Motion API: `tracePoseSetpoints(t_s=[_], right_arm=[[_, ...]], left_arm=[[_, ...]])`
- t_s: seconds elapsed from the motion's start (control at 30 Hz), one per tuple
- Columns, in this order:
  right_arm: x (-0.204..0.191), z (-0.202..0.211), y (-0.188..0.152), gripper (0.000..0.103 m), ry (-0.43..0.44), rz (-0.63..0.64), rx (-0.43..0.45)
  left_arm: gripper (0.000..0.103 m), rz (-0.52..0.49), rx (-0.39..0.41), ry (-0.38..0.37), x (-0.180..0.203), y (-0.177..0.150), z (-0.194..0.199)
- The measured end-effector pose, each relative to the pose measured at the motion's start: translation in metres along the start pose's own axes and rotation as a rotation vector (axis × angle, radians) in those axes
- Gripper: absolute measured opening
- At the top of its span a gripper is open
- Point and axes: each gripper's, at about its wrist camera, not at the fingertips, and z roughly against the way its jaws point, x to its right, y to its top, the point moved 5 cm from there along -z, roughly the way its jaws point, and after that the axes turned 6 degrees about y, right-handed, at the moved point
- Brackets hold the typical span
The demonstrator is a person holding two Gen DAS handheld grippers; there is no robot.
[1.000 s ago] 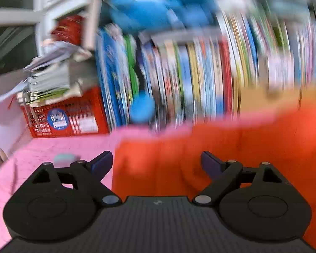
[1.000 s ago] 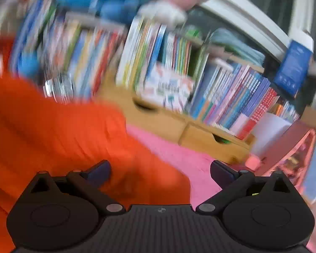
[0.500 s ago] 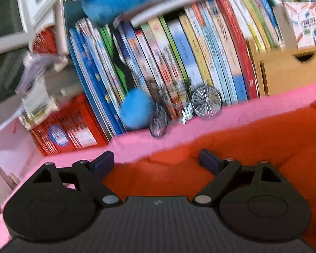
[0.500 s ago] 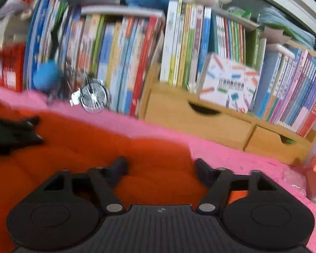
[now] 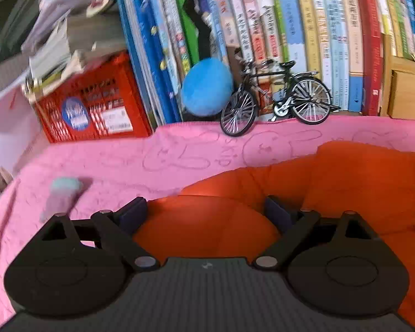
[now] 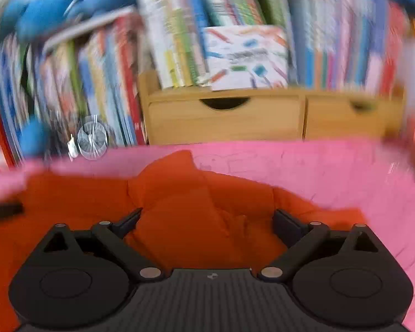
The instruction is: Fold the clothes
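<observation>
Orange garment (image 5: 345,182) lies rumpled on the pink cloth (image 5: 110,171) before the bookshelf (image 5: 290,27). Left gripper (image 5: 206,211) hangs over its near edge, fingers wide; right gripper (image 6: 207,218) (view blurred) is opening, loose folds between its fingers, nothing gripped.

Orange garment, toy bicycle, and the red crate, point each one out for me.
orange garment (image 6: 196,221): right wrist view, on its bunched middle fold.
toy bicycle (image 5: 276,95): left wrist view, on the frame between its wheels.
red crate (image 5: 96,105): left wrist view, on its front wall by the labels.
</observation>
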Motion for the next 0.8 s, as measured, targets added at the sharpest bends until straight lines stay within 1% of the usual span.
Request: tracePoseSetpoints(t_s=[0.03, 0.07, 0.1, 0.13, 0.17, 0.2, 0.23, 0.27, 0.3, 0.33, 0.37, 0.4, 0.43, 0.47, 0.5, 0.53, 0.57, 0.6, 0.67, 0.73, 0.77, 0.8], right_arm=[[0.009, 0.004, 0.002, 0.096, 0.032, -0.07, 0.013], [0.018, 0.007, 0.003, 0.093, 0.042, -0.133, 0.026], [0.023, 0.013, 0.004, 0.088, 0.042, -0.183, 0.051], [0.023, 0.019, 0.007, 0.088, 0.039, -0.194, 0.081], [0.022, 0.026, 0.01, 0.086, 0.037, -0.203, 0.111], [0.015, 0.036, 0.016, 0.082, 0.047, -0.175, 0.154], [0.004, 0.046, 0.025, 0.081, 0.073, -0.127, 0.197], [-0.009, 0.05, 0.034, 0.079, 0.106, -0.093, 0.207], [-0.021, 0.054, 0.043, 0.069, 0.141, -0.062, 0.216], [-0.035, 0.051, 0.053, 0.063, 0.225, -0.071, 0.194], [-0.043, 0.044, 0.06, 0.055, 0.304, -0.107, 0.152], [-0.049, 0.031, 0.062, 0.051, 0.369, -0.155, 0.095], [-0.054, 0.019, 0.064, 0.05, 0.43, -0.201, 0.039], [-0.058, 0.009, 0.062, 0.049, 0.425, -0.202, 0.002], [-0.059, -0.001, 0.057, 0.048, 0.372, -0.183, -0.04], [-0.057, -0.011, 0.049, 0.043, 0.314, -0.146, -0.068], [-0.054, -0.016, 0.043, 0.025, 0.269, -0.106, -0.076], [-0.05, -0.016, 0.039, 0.01, 0.202, -0.062, -0.061], [-0.042, -0.015, 0.031, 0.008, 0.066, 0.023, -0.031], [-0.025, -0.016, 0.032, 0.009, -0.075, 0.02, -0.02], [-0.016, -0.016, 0.03, 0.013, -0.183, 0.03, -0.012], [-0.009, -0.009, 0.03, 0.016, -0.257, 0.033, 0.002]], left_arm=[[0.095, 0.007, -0.005, 0.0, -0.001, 0.0, 0.0], [0.095, 0.012, 0.002, 0.002, -0.002, 0.002, 0.002], [0.093, 0.017, 0.008, 0.004, -0.003, 0.003, 0.004], [0.09, 0.023, 0.015, 0.006, -0.005, 0.005, 0.007], [0.082, 0.035, 0.023, 0.003, -0.007, 0.008, 0.01], [0.081, 0.084, 0.042, -0.029, -0.012, 0.017, 0.018], [0.08, 0.134, 0.06, -0.061, -0.018, 0.027, 0.027], [0.08, 0.184, 0.079, -0.093, -0.024, 0.037, 0.035], [0.08, 0.224, 0.093, -0.126, -0.027, 0.045, 0.043], [0.08, 0.214, 0.086, -0.168, -0.019, 0.047, 0.046], [0.081, 0.203, 0.078, -0.21, -0.01, 0.05, 0.049], [0.081, 0.192, 0.07, -0.251, -0.001, 0.052, 0.052], [0.081, 0.176, 0.065, -0.278, 0.008, 0.053, 0.054], [0.081, 0.128, 0.078, -0.226, 0.017, 0.049, 0.05], [0.082, 0.08, 0.089, -0.172, 0.027, 0.044, 0.046], [0.082, 0.037, 0.095, -0.116, 0.034, 0.038, 0.038], [0.083, 0.026, 0.089, -0.09, 0.035, 0.033, 0.031], [0.085, 0.014, 0.084, -0.064, 0.036, 0.028, 0.024], [0.085, -0.008, 0.07, -0.015, 0.037, 0.018, 0.01], [0.085, -0.015, 0.051, -0.004, 0.037, 0.015, 0.007], [0.085, -0.019, 0.049, 0.0, 0.037, 0.013, 0.007], [0.085, -0.023, 0.049, 0.003, 0.036, 0.011, 0.007]])
